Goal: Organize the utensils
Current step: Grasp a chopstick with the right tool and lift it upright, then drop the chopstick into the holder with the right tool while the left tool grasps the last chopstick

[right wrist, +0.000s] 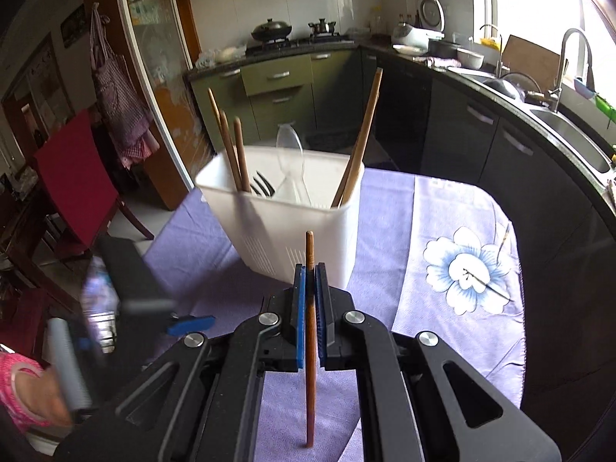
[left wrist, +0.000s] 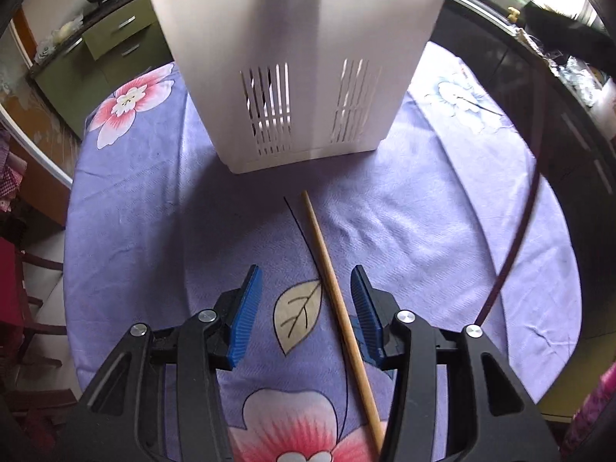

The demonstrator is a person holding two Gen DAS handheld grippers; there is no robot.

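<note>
A white slotted utensil holder (left wrist: 292, 65) stands on the purple flowered tablecloth (left wrist: 154, 211). A light wooden chopstick (left wrist: 335, 292) lies on the cloth between the fingers of my open left gripper (left wrist: 306, 285), nearer the right finger. In the right wrist view the holder (right wrist: 285, 223) holds several wooden chopsticks (right wrist: 231, 146), a clear plastic spoon (right wrist: 290, 158) and a dark fork (right wrist: 263, 186). My right gripper (right wrist: 309, 273) is shut on a dark brown chopstick (right wrist: 310, 346), held upright above the cloth in front of the holder. The left gripper (right wrist: 146, 300) shows blurred at the left.
The table edge curves around the cloth (right wrist: 442, 231). A red chair (right wrist: 73, 177) stands to the left. Kitchen cabinets (right wrist: 281, 88), a stove with pots (right wrist: 269, 30) and a sink counter (right wrist: 566, 123) lie behind and to the right.
</note>
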